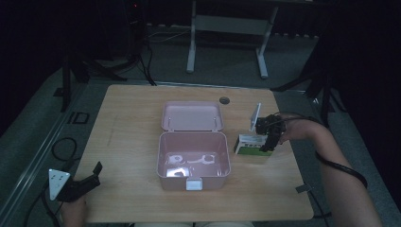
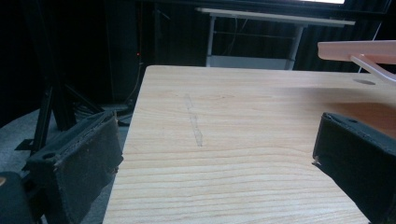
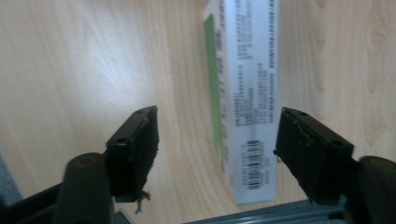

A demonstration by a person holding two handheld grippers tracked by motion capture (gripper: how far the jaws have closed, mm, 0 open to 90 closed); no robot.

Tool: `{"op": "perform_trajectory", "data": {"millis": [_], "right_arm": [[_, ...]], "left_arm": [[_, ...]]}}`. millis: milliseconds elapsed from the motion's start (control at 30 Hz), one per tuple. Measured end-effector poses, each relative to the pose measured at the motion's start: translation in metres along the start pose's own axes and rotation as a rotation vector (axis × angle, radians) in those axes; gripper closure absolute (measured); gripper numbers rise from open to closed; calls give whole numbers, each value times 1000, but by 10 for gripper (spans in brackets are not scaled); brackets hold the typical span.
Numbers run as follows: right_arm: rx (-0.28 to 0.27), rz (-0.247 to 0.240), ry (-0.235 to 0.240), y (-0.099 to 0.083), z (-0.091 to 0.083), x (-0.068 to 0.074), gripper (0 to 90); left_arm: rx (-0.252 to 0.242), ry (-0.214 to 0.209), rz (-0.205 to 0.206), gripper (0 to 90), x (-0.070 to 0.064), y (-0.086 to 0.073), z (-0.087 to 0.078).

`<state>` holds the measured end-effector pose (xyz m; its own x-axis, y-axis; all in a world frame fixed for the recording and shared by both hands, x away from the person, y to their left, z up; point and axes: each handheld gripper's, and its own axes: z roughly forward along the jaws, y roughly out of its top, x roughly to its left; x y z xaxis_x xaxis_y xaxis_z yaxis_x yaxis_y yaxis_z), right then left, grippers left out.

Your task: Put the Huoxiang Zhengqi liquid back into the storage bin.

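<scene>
A pink plastic box (image 1: 193, 161) stands open in the middle of the wooden table (image 1: 127, 123), its lid (image 1: 191, 116) laid back. Its lid edge (image 2: 359, 50) shows at the upper right of the left gripper view. To its right lies a white and green carton (image 1: 250, 144). My right gripper (image 1: 268, 144) hovers over the carton's right end, pointing down. In the right gripper view the carton (image 3: 247, 93) lies between the open jaws of that gripper (image 3: 217, 149), closer to the right one. My left gripper (image 1: 92, 176) rests open at the table's front left corner, holding nothing (image 2: 215, 154).
Small pale items lie inside the pink box (image 1: 189, 163). A round cable hole (image 1: 224, 100) sits near the table's far edge. Beyond the table stands a white desk frame (image 1: 227, 42) on a grey floor. Cables (image 1: 64, 149) trail on the floor at the left.
</scene>
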<state>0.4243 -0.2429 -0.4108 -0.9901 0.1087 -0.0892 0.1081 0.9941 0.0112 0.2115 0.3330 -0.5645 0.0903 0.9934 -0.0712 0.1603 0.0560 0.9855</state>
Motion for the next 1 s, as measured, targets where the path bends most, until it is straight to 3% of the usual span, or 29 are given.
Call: {"op": "perform_trajectory", "data": {"millis": [467, 633, 1000], "right_arm": [[43, -9, 19, 7, 26, -23, 404], [50, -15, 53, 11, 37, -26, 430], [71, -17, 55, 10, 54, -31, 514]], "left_arm": [[2, -2, 4, 10, 0, 0, 0], [1, -1, 5, 10, 0, 0, 0], [3, -3, 11, 10, -1, 0, 0]]}}
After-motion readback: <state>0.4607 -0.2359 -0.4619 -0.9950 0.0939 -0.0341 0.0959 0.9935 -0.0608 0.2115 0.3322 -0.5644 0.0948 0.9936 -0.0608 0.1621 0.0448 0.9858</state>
